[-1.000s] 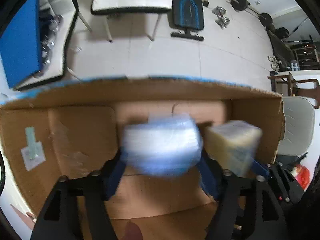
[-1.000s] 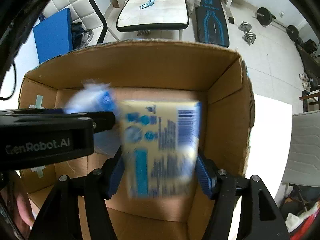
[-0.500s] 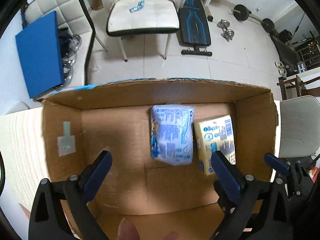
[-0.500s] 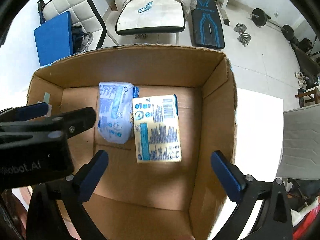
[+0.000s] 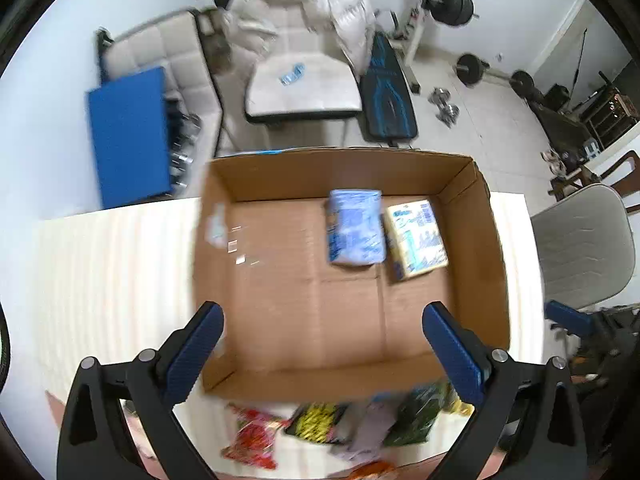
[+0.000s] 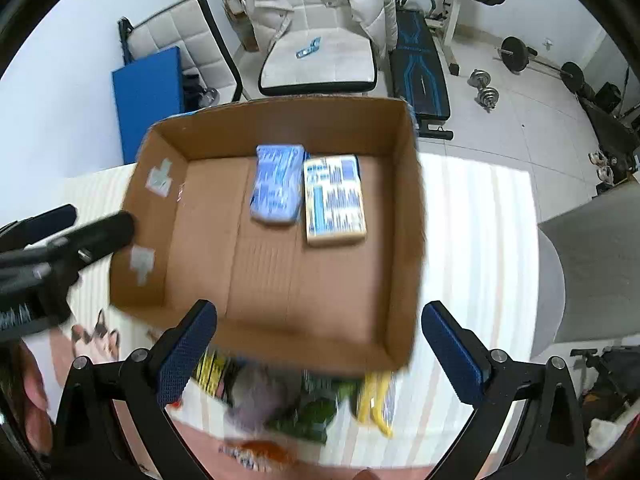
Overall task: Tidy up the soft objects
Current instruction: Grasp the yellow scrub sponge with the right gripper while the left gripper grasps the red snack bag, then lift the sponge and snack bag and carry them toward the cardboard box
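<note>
Lying side by side against the far wall of the cardboard box [image 6: 280, 272], the blue pack [image 6: 277, 182] and yellow pack [image 6: 334, 200] are kept tidy, while left tool [image 5: 320, 354] and right tool [image 6: 318, 354] are held spread and empty above the bench [image 5: 112, 264].

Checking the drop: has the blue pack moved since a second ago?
Yes. The blue pack left the left gripper and now lies on the box floor, beside the yellow pack.
</note>
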The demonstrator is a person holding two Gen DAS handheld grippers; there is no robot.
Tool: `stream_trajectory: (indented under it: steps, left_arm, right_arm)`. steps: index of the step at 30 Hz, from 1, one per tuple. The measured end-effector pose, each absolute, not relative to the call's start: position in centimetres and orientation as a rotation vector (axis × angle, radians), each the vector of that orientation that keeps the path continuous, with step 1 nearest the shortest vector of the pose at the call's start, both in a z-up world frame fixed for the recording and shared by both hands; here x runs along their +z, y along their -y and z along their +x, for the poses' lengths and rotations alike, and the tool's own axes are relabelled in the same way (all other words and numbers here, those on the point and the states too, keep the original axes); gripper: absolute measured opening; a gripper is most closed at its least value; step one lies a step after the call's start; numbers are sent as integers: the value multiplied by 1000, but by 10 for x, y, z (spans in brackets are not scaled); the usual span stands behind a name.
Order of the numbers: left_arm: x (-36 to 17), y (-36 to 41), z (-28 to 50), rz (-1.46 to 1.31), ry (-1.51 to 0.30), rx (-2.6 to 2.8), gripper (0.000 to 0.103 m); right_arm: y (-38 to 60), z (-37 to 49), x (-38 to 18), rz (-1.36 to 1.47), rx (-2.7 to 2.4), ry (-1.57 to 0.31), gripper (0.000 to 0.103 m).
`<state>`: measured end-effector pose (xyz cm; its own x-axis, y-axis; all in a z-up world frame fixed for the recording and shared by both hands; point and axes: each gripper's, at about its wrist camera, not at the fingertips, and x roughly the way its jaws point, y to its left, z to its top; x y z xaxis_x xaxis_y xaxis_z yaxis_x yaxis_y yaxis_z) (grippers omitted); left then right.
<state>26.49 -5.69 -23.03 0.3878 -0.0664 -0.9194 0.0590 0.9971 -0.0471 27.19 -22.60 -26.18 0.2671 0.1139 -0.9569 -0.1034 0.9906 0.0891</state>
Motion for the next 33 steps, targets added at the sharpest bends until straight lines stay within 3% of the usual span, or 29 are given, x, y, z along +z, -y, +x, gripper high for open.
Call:
stream_trajectory:
  steps: [4,9,10,12,14,22,23,24,27,33]
  left_arm:
    - [-242,41,202,38,-1175,-38,102]
    - [-311,27,149,-8,-1297,4,100]
    - [-328,23,144,-19,-1334,9,96]
    - [-361,19,138,-15,-1427,16,66]
    - [-387,16,132,1,-1496,40,59]
    - [-451,12,143,29,-1614,61,66]
    - [-452,14,146,49,-1612,62,66]
    - [-453,15,150,57,-1612,60,67]
    - [-451,14,155,37,-1611,50,67]
    - [-461,-3,159,7,-1614,72,66]
  right_arm:
    - [246,212,-265,21,124,-1296,103]
    - [277,161,-317,50,15,-1368,101]
    - [283,157,-332,77,5,-1399,97]
    - [292,155,-359,114,-14,-1443,70]
    - [297,156,-381,117,-38,-1465,67]
    - [295,172,-433,166,-31,-1543,67]
    - [296,173,-438,175,-34,-1557,64]
    - [297,174,-443,192,-44,-1572,50]
    - [305,169,-444,231,-65,-1574,45]
    - [303,140,-444,228,0,-1651,44]
